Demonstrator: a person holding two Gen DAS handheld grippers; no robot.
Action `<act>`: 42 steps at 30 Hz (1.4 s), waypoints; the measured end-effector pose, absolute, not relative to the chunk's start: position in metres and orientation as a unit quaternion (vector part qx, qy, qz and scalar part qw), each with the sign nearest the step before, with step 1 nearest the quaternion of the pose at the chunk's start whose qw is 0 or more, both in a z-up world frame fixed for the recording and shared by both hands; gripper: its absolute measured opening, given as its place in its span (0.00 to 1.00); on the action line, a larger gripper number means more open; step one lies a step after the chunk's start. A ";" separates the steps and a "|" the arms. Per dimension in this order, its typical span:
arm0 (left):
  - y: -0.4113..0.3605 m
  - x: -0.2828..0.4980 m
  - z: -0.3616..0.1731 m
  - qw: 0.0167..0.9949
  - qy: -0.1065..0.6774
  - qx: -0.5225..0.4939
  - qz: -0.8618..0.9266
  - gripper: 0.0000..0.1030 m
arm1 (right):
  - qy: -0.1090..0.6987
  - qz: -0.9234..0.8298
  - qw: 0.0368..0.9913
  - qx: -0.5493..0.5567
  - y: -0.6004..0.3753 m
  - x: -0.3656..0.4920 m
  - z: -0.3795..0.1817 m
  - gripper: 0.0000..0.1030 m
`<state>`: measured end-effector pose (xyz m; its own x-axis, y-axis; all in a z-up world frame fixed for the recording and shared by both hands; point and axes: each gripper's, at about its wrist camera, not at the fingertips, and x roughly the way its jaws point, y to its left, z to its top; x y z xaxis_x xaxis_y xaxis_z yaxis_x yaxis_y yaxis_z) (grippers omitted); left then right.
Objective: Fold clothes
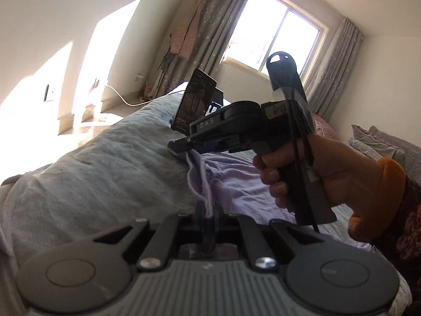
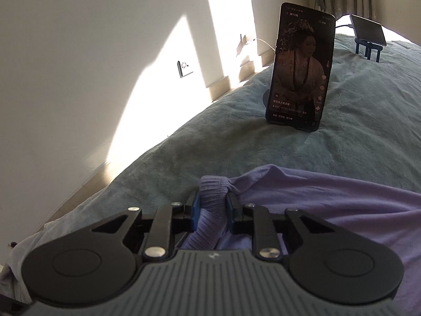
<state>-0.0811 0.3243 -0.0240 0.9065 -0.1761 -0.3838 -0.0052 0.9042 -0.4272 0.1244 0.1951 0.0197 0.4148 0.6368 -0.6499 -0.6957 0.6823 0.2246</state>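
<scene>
On the grey bed cover (image 2: 263,152), a phone (image 2: 302,65) propped beyond, the lilac garment (image 2: 329,205) lies rumpled and unfolded, my left gripper (image 1: 208,210) pinched shut on its edge, my right gripper (image 2: 212,205) clamping its ribbed cuff (image 2: 213,192); I judge folding barely begun.

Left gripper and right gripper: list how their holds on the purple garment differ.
The left gripper is pinched nearly flat on a thin edge of the purple garment; the right gripper stands wider, its blue pads pressing a thick ribbed cuff. The left gripper's cloth runs up in a narrow ridge; the right gripper's cuff bulges past its fingertips. Both grip the same garment on the bed.
</scene>
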 end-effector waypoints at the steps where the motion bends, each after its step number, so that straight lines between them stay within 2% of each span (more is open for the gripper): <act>1: 0.331 -0.082 -0.025 0.949 0.213 -0.228 -0.032 0.06 | 0.360 0.397 0.844 -0.031 0.195 0.124 0.022 0.11; 2: 0.335 -0.083 -0.025 0.948 0.213 -0.234 -0.022 0.05 | 0.352 0.398 0.847 -0.022 0.194 0.124 0.025 0.04; 22: 0.395 -0.091 -0.004 0.946 0.195 -0.257 0.040 0.05 | 0.284 0.427 0.858 -0.035 0.268 0.123 0.060 0.04; 30: 0.408 -0.072 -0.018 0.931 0.250 -0.261 0.055 0.07 | 0.311 0.415 0.854 -0.041 0.292 0.131 0.034 0.05; 33: 0.411 -0.076 -0.015 0.928 0.245 -0.273 0.062 0.16 | 0.322 0.409 0.853 -0.039 0.289 0.130 0.026 0.12; 35: 0.411 -0.081 -0.009 0.930 0.236 -0.271 0.073 0.44 | 0.322 0.406 0.854 -0.041 0.281 0.126 0.030 0.13; 36: 0.409 -0.084 -0.005 0.934 0.231 -0.261 0.078 0.48 | 0.319 0.410 0.853 -0.043 0.275 0.122 0.033 0.15; 38: 0.405 -0.086 0.004 0.939 0.226 -0.245 0.080 0.48 | 0.312 0.415 0.853 -0.044 0.262 0.116 0.041 0.32; 39: 0.403 -0.086 0.007 0.941 0.225 -0.241 0.080 0.48 | 0.309 0.414 0.855 -0.045 0.252 0.113 0.044 0.47; 42: 0.392 -0.084 0.019 0.944 0.222 -0.235 0.062 0.48 | 0.304 0.409 0.860 -0.043 0.221 0.102 0.051 0.48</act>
